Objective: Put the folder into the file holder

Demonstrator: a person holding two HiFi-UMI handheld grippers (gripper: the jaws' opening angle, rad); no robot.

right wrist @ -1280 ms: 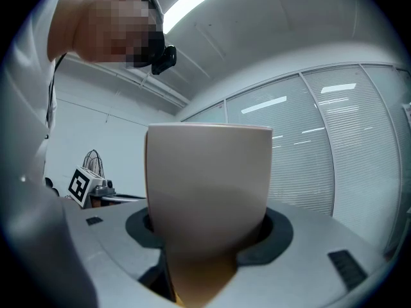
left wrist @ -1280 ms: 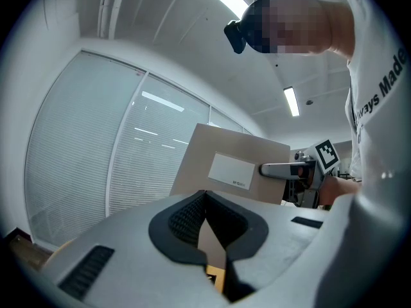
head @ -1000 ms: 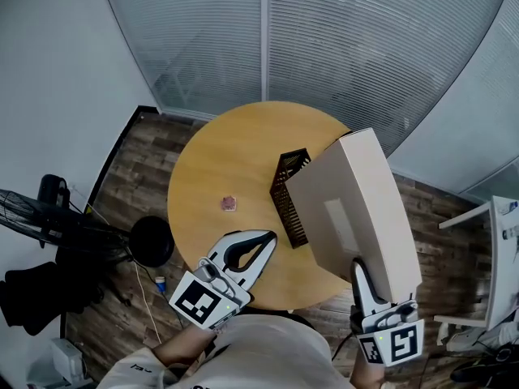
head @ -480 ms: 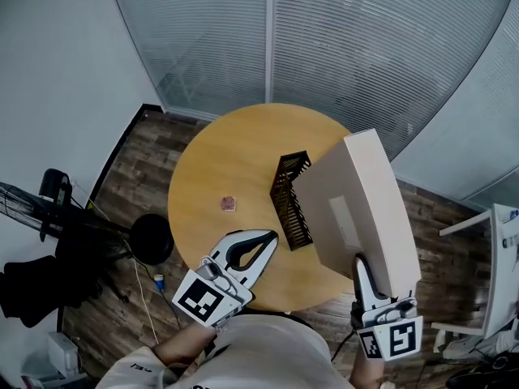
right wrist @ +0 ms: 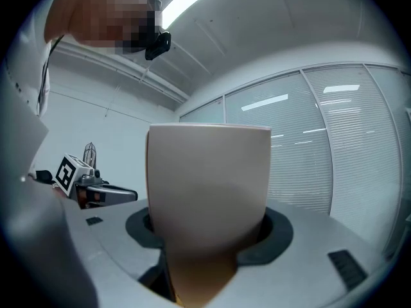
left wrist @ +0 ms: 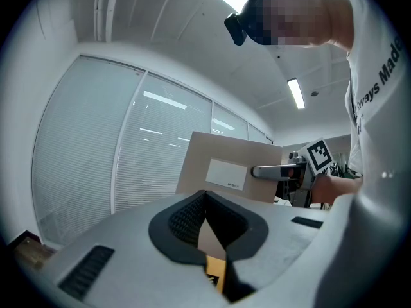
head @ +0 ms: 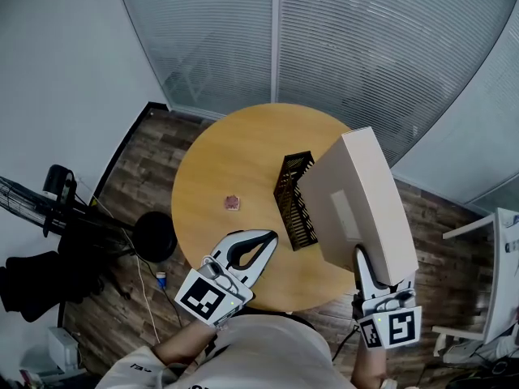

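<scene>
Over the table, your right gripper clamps the folder near the holder; left gripper appears closed, empty.

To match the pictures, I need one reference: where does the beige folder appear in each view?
Head view: folder right of centre.
Left gripper view: folder mid-picture, beyond the jaws.
Right gripper view: folder central, between the jaws.
Shared landmark: the glass wall with blinds.
</scene>
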